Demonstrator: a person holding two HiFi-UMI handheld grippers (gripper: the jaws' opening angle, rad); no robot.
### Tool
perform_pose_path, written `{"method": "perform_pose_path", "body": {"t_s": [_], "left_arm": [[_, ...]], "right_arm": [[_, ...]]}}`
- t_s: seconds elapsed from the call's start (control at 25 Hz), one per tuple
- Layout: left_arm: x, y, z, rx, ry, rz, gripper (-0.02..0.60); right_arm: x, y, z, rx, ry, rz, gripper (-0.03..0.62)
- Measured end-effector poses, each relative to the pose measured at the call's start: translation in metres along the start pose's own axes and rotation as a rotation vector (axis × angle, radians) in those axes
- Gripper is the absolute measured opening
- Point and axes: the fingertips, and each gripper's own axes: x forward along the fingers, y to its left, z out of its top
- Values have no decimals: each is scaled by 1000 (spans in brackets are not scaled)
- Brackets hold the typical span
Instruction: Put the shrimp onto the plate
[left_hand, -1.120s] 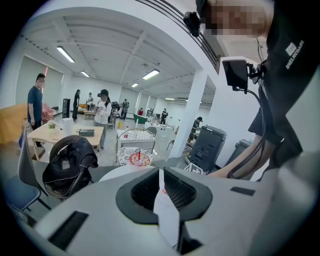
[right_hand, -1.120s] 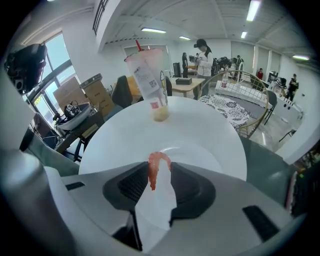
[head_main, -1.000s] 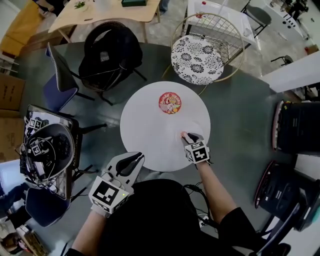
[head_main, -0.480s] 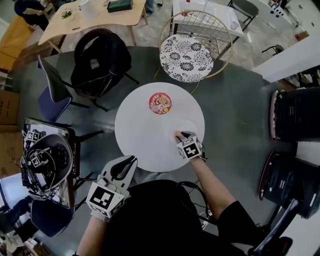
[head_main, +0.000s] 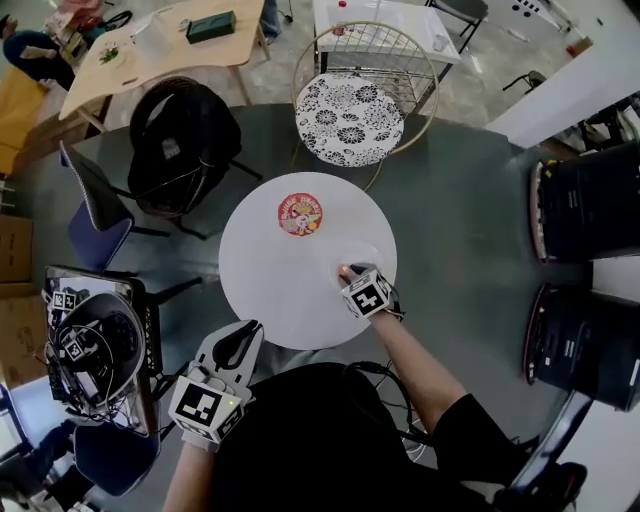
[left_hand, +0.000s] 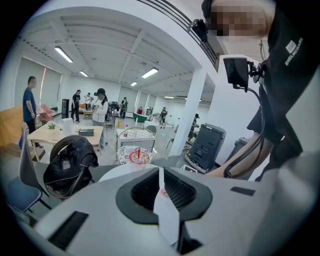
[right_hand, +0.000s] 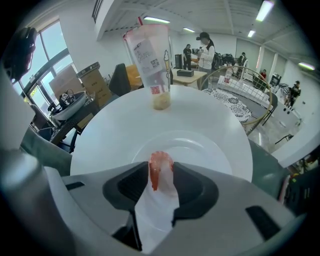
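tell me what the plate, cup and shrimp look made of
Plate: white and glossy, with a soft highlight on its rim; likely ceramic or melamine.
Cup: probably clear plastic, going by its see-through wall with a printed label.
Shrimp: orange-red with a smooth sheen; possibly a plastic model, though it could be real.

Camera set-up
Head view looks steeply down; gripper views skim low across the same bench (head_main: 265, 300), the right close over the plate (right_hand: 200, 146).
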Motion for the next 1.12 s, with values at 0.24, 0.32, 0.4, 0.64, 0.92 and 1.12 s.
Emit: {"method": "perform_pose_path", "body": {"t_s": [0.24,0.32,0.4,0.64,0.92,1.12], "left_arm": [[2,-4,0,2,15,-2,9],[3,-5,0,1,5,-5,9],[3,-5,-1,2,2,-9,9],[4,-6,-3,17,-18,-31,9],[9,-10,3,29,-20,-72,9],[13,-9,11,41,-45,-101,9]], "right_arm": [[0,-3,-1,-10,3,-9,152],[-1,-4,-1,-1,3,-16,163],[-2,-6,-2,10,2,-23,171],[-10,-10,0,23,-18,-43,212],[-32,-11,13,41,-58,-57,212],[-50,-4,30,60,-114,-59,212]]}}
